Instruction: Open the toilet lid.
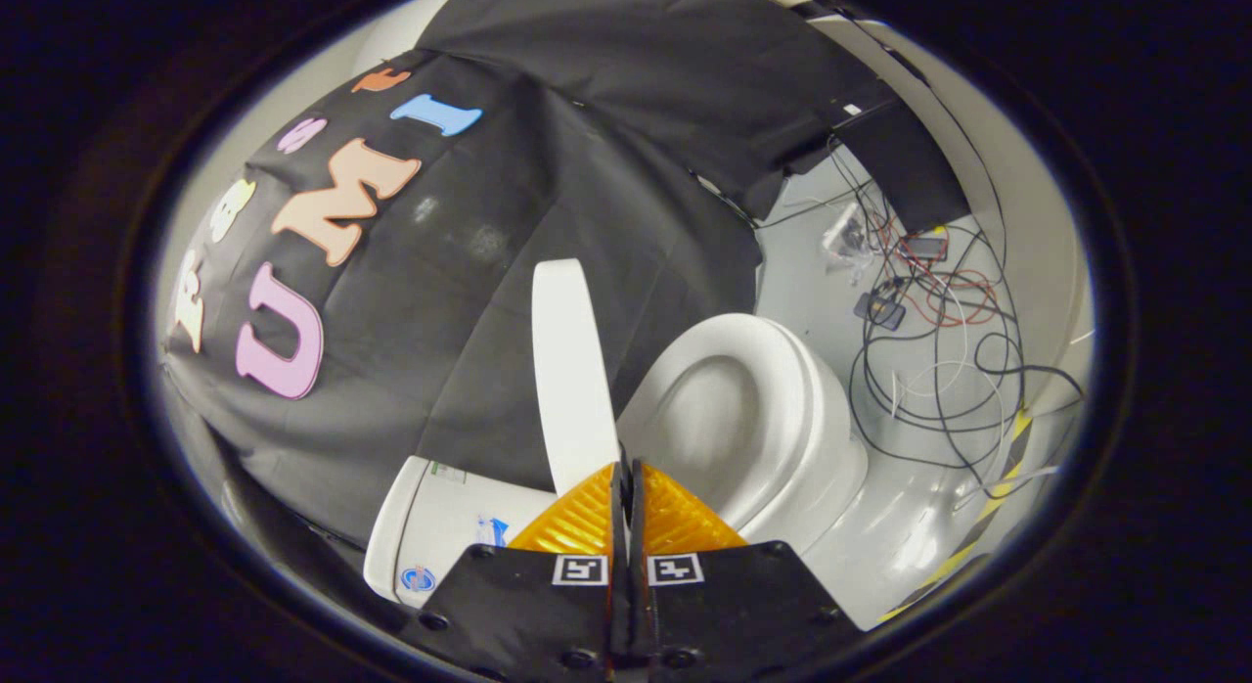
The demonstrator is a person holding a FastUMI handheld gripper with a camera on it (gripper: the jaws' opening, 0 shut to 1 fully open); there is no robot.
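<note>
With its fingers pressed together and nothing between them, the gripper (626, 473) sits right at the lower edge of the toilet lid (572, 370). Lid is raised, standing on edge, just ahead of the fingertips, against the black cloth wall (548, 174). Toilet bowl (743, 419) lies open beside the lid. Tank (440, 531) sits on the lid's other side. Loose cables (939, 350) tangle on the floor (900, 526) beyond the bowl.

Raised lid (570, 370) just beyond shut claw (626, 478).
</note>
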